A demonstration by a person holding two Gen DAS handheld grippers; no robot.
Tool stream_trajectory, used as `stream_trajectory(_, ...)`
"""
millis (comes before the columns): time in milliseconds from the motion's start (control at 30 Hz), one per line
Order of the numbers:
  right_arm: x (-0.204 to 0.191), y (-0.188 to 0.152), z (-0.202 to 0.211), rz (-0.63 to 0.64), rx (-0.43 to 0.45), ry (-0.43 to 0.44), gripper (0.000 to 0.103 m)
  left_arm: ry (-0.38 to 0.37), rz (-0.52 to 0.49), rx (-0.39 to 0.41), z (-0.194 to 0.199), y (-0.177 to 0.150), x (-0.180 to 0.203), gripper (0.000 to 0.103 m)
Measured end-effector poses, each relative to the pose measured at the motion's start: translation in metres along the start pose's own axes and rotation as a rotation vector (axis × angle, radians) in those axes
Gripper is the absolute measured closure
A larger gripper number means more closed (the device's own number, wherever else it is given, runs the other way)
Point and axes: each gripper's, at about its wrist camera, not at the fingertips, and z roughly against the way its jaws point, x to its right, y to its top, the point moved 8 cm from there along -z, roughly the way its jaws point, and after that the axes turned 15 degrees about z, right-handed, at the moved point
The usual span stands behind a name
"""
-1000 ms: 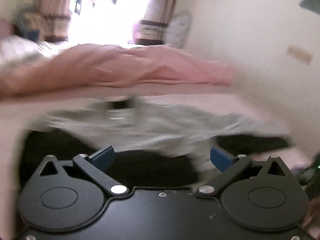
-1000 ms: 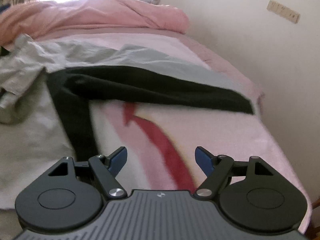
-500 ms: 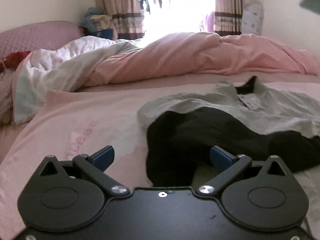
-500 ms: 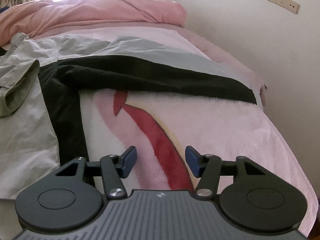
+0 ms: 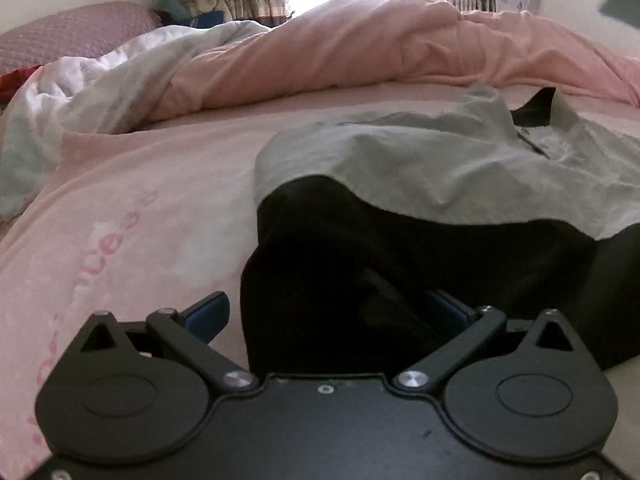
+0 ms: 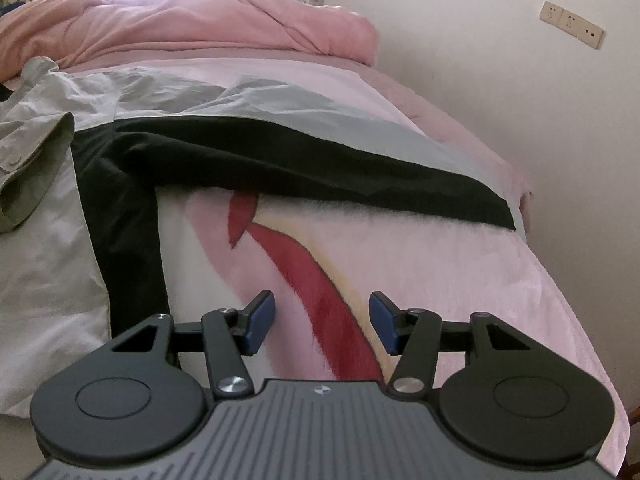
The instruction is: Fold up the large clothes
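- The grey-and-black jacket [image 5: 460,184] lies spread on the pink bed sheet [image 5: 132,208], its collar toward the heaped pink duvet [image 5: 360,48].
- The left gripper [image 5: 332,312] sits low against a black sleeve end [image 5: 320,272] — its jaws are spread wide, with the dark cloth bunched between them and covering part of the right blue pad [image 5: 448,308]. Nothing is pinched.
- In the right wrist view the jacket [image 6: 248,120] has one sleeve [image 6: 320,168] stretched flat toward the bed's wall-side edge, black along the near side, grey along the far side.
- The right gripper [image 6: 322,322] hovers over a pink fleece blanket with a red stripe [image 6: 320,280], near the jacket's black side panel [image 6: 128,240] — jaws parted, holding nothing.
- A wall socket [image 6: 572,24] sits on the cream wall.
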Motion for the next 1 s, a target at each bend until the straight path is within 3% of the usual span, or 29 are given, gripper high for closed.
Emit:
stream_trajectory(67,0.0,0.0,0.0,0.004,0.002,-0.003,0.039,0.014,-0.004,0.014,0.006,0.005,0.0,0.0)
stream_trajectory(200,0.002,-0.002,0.001,0.003,0.006,0.005,0.039,0.029,-0.083,0.121,0.033,0.019,0.013,0.0)
stream_trajectory(300,0.006,-0.003,0.002,-0.02,0.006,0.017,0.038,-0.012,-0.126,0.122,0.053,0.014,0.027,0.0)
stream_trajectory(467,0.038,-0.008,0.01,-0.118,0.046,-0.021,0.038,0.009,-0.143,0.102,0.088,-0.019,0.011,0.0)
stream_trajectory(567,0.082,-0.023,0.008,-0.273,0.059,-0.008,0.035,0.0,-0.152,0.063,0.114,-0.041,0.003,0.0)
stream_trajectory(733,0.167,-0.056,-0.049,-0.642,-0.055,0.123,0.034,-0.023,-0.105,0.08,0.155,-0.064,-0.028,0.0)
stream_trajectory(833,0.219,-0.061,-0.078,-0.848,0.032,0.14,0.028,-0.007,-0.035,0.061,0.164,-0.069,-0.044,0.0)
stream_trajectory(900,0.241,-0.05,-0.094,-0.886,0.081,0.154,0.023,-0.003,-0.005,0.063,0.168,-0.065,-0.049,0.0)
stream_trajectory(1000,0.262,-0.03,-0.127,-0.879,0.032,0.11,0.021,0.016,0.011,0.079,0.171,-0.062,-0.051,0.0)
